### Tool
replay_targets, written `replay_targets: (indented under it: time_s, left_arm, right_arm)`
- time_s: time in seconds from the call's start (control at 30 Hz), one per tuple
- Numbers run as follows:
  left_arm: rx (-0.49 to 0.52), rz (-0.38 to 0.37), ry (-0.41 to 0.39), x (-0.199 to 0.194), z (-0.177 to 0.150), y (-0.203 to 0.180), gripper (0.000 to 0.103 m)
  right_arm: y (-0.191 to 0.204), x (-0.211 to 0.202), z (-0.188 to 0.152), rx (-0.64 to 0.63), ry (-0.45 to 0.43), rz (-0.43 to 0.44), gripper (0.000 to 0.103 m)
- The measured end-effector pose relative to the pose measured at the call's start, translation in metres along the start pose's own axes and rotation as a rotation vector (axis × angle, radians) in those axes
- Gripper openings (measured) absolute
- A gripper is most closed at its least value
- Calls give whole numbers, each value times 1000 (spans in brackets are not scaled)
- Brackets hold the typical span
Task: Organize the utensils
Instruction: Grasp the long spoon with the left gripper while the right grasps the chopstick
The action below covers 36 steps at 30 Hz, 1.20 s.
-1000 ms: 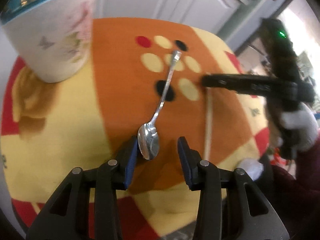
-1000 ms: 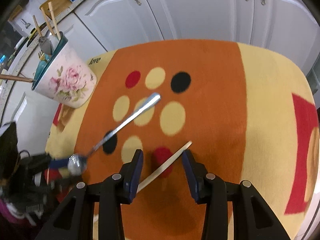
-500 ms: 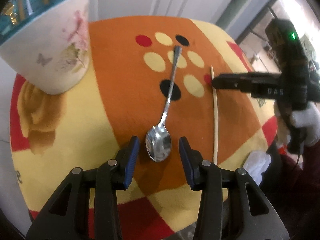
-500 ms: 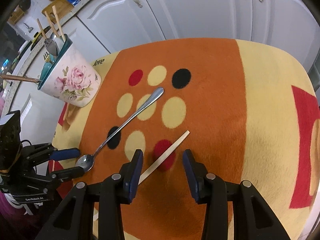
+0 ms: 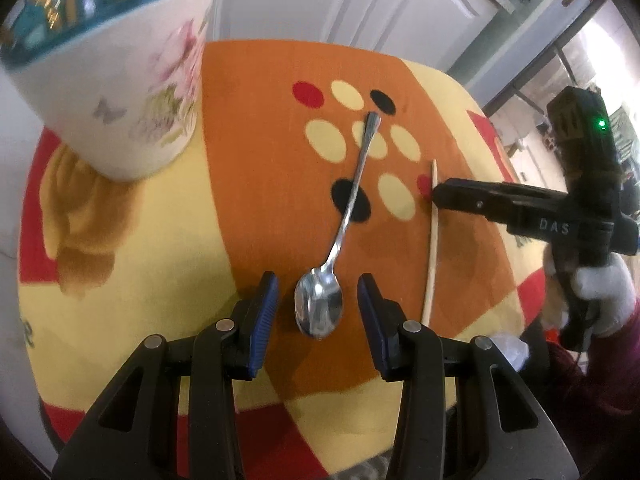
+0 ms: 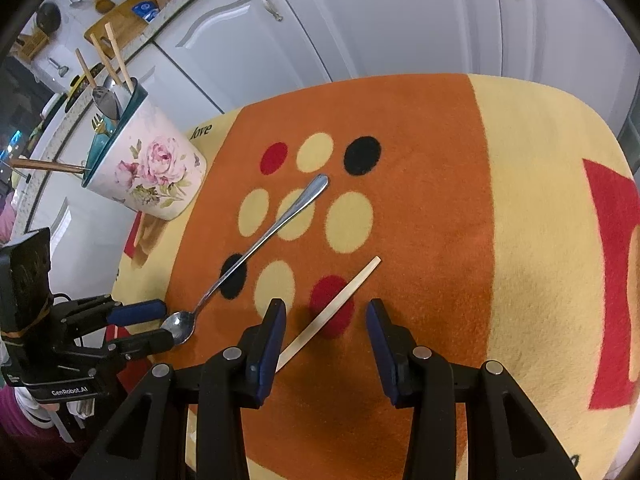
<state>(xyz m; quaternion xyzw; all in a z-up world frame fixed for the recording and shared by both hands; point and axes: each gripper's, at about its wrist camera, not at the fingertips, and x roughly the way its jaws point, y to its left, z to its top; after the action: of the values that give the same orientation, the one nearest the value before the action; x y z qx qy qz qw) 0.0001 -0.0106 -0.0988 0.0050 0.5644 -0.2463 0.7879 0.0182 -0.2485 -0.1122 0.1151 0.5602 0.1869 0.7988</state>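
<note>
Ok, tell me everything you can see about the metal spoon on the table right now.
The spoon is shiny metal with a long slim handle and an oval bowl facing up. It lies flat on the patterned cloth, the handle crossing a black dot and ending on a cream one. Its bowl sits between the open blue-padded jaws of the left gripper; in the right wrist view the lower finger looks to be at the bowl's edge, contact unclear. A wooden chopstick lies apart beside it, and the floral holder stands off to one side.

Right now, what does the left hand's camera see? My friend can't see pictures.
The open left gripper sits around the bowl of a metal spoon lying on an orange spotted cloth. A floral utensil pot stands far left; the right gripper reaches a wooden chopstick.
</note>
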Motion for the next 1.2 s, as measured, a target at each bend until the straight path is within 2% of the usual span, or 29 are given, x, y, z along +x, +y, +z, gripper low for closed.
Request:
replay_targets:
  time_s: [0.13, 0.3, 0.37, 0.4, 0.5, 0.53, 0.67, 0.73, 0.8, 0.9, 1.07, 1.2]
  left_arm:
    - [85, 48, -9, 9, 13, -17, 40]
    - [194, 94, 15, 27, 34, -37, 40]
    - [222, 106, 51, 38, 41, -43, 34]
    - [236, 110, 69, 42, 41, -45, 26]
    - [297, 151, 69, 47, 41, -53, 22]
    - [303, 146, 73, 47, 42, -54, 12]
    - [279, 127, 53, 45, 41, -51, 3]
    - [238, 100, 50, 43, 39, -46, 3]
    - [169, 53, 48, 38, 38, -36, 2]
    - [90, 21, 36, 29, 32, -22, 2]
    - [18, 28, 7, 11, 18, -5, 2]
    - [14, 30, 6, 8, 10, -3, 2]
  right_arm:
    - [2, 1, 2, -3, -4, -9, 40]
    - [2, 0, 1, -8, -3, -11, 40]
    - [1, 0, 1, -7, -2, -10, 40]
    - [1, 0, 0, -7, -1, -9, 40]
    - [1, 0, 0, -10, -1, -7, 40]
    - [1, 0, -1, -13, -2, -8, 40]
    - [6, 3, 1, -49, -15, -24, 40]
    - [9, 6, 3, -63, -33, -44, 30]
    - [12, 11, 6, -90, -45, -68, 16]
    - [18, 17, 11, -128, -42, -34, 9]
    - [37, 20, 12, -224, -34, -19, 8]
    - [34, 24, 12, -195, 10, -31, 8]
